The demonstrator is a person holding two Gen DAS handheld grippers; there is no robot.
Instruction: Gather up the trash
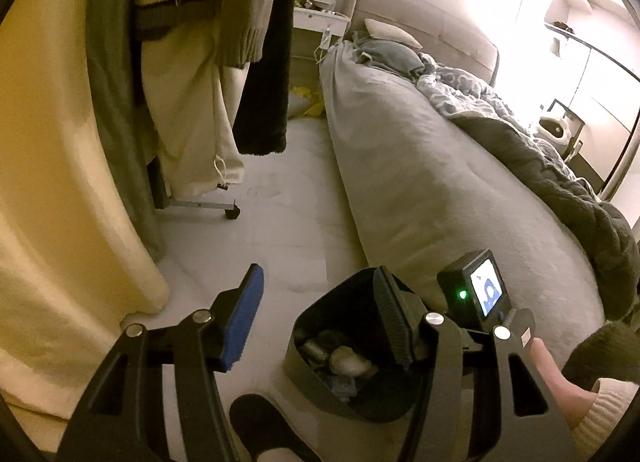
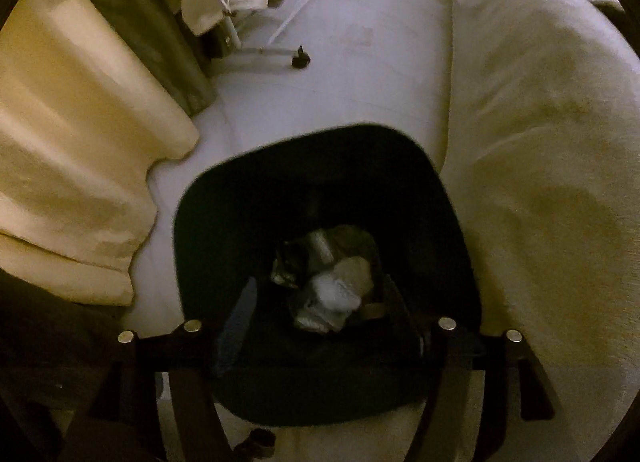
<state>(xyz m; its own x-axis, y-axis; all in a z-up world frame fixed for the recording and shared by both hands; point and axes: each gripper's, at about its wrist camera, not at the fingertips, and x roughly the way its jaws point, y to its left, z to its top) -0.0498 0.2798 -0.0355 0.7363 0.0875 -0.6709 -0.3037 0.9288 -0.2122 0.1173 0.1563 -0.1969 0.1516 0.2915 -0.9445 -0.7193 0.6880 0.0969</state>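
A black trash bin (image 1: 316,326) stands on the pale floor beside the bed; it also fills the middle of the right wrist view (image 2: 404,166). Crumpled paper and wrappers (image 2: 336,294) lie at its bottom, also seen in the left wrist view (image 1: 348,360). My left gripper (image 1: 320,318) is open and empty, its blue-padded fingers (image 1: 244,318) spread above the floor and the bin's rim. My right gripper (image 2: 316,318) is open and empty, hanging straight over the bin's mouth. Its camera body (image 1: 476,290) shows in the left wrist view, above the bin's right side.
A grey bed (image 1: 420,166) with a rumpled duvet (image 1: 520,114) runs along the right. Cream curtains (image 1: 48,182) hang at the left. A wheeled clothes rack (image 1: 208,206) with hanging garments stands behind. Yellow items (image 1: 308,102) lie on the floor by the nightstand (image 1: 320,18).
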